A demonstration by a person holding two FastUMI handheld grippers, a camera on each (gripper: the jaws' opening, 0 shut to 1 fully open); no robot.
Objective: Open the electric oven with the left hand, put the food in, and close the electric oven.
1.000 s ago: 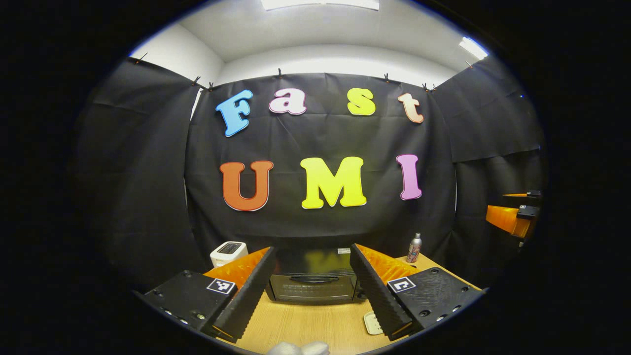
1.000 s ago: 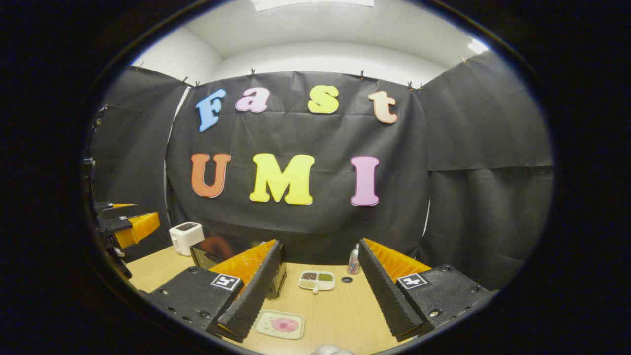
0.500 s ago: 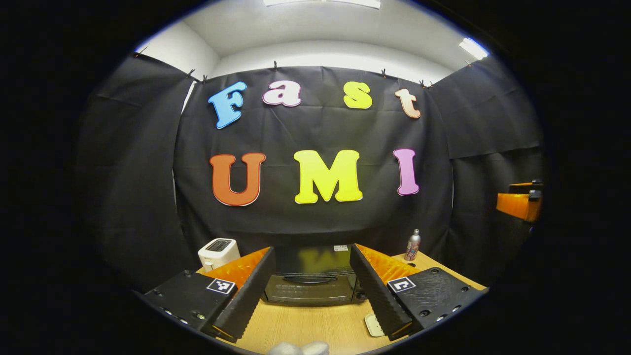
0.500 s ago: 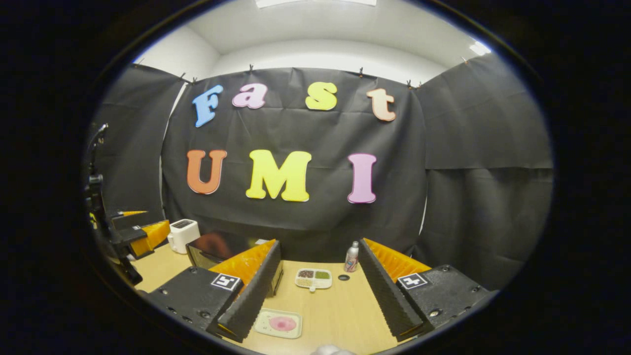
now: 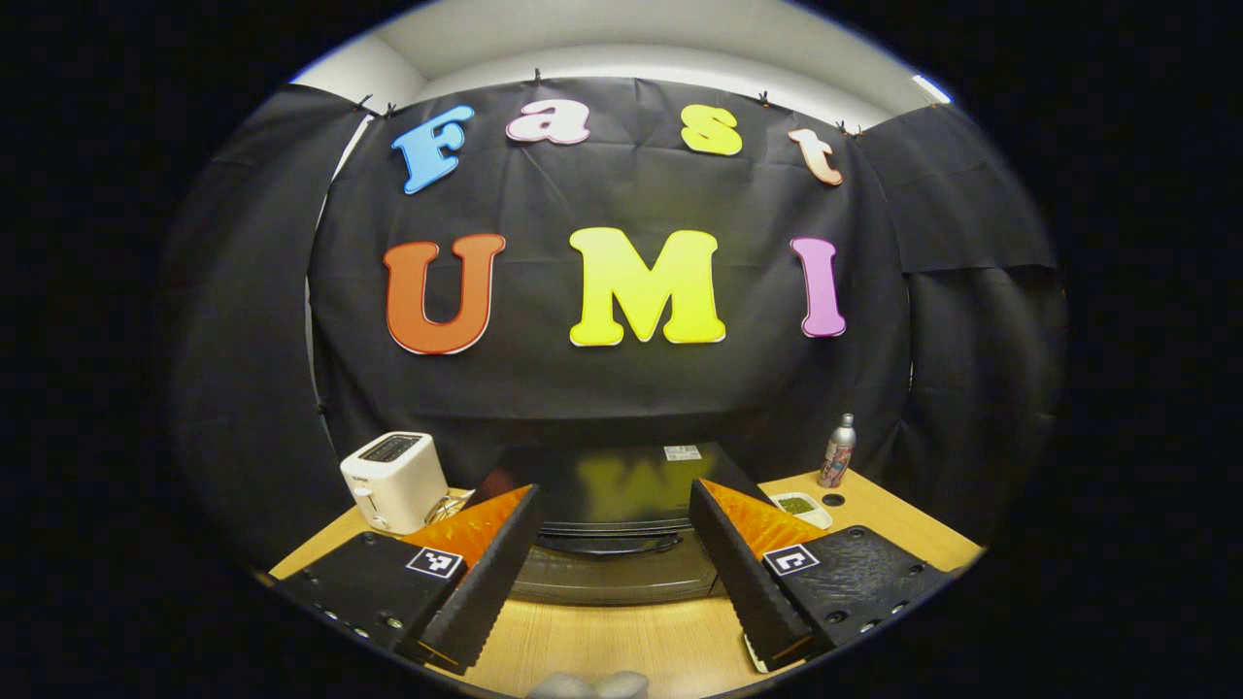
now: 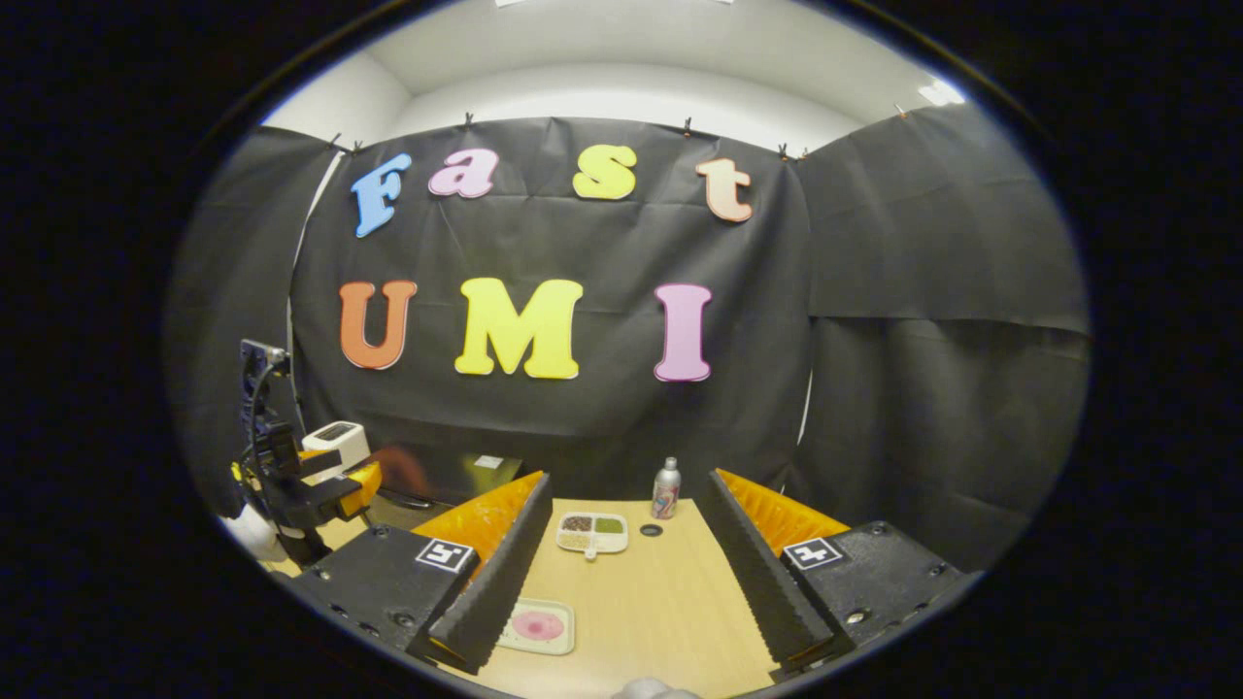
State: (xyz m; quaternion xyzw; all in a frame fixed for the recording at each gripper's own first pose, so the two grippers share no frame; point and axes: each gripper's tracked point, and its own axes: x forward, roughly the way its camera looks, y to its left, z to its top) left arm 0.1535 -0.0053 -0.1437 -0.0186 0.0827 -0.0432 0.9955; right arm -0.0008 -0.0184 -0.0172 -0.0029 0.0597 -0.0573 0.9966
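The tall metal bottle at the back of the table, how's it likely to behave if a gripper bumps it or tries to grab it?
The bottle stands upright, tall and narrow on the table, so a push near its top would probably tip it. Its round body would likely roll once down. The surface looks smooth and shiny, so the fingers might slip.

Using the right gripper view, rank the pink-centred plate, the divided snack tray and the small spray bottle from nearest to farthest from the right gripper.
Measured from the right gripper:
1. Pale square plate with a pink centre, low by the gripper's left finger.
2. White divided tray with brown and green fillings, straight ahead at mid-table.
3. Small silver bottle with a patterned label, by the back wall.
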